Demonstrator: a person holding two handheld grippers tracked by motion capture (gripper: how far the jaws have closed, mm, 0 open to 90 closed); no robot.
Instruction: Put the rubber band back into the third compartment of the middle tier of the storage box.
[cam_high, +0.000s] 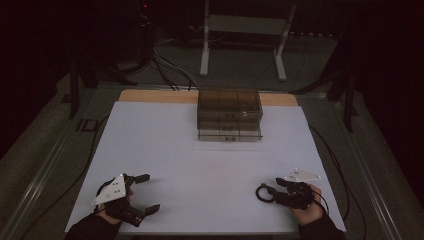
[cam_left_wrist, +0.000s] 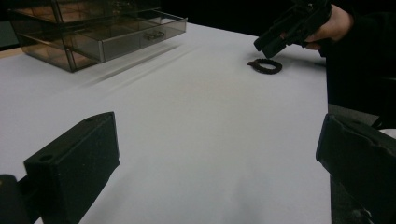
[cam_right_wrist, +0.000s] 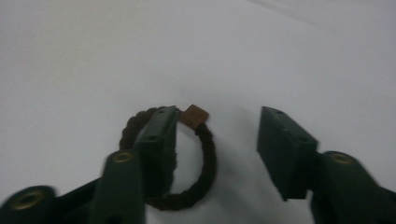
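A dark braided bracelet (cam_right_wrist: 208, 161) with a small brown square tag (cam_right_wrist: 194, 116) lies flat on the white table (cam_high: 200, 165). My right gripper (cam_right_wrist: 219, 123) hovers over it, open; its left jaw covers the ring's left side and its right jaw stands apart to the right of it. From above, the bracelet (cam_high: 262, 194) lies at the tips of my right gripper (cam_high: 272, 189), near the front right. My left gripper (cam_high: 150, 192) rests open at the front left with nothing between its jaws. From the left gripper (cam_left_wrist: 217, 163), the bracelet (cam_left_wrist: 265, 66) lies far ahead.
A smoky transparent drawer unit (cam_high: 229, 117) stands at the back middle of the table, one drawer (cam_left_wrist: 140, 35) sticking out a little. Cables run beside the table. A white stand (cam_high: 245, 30) is on the floor behind. The room is dark.
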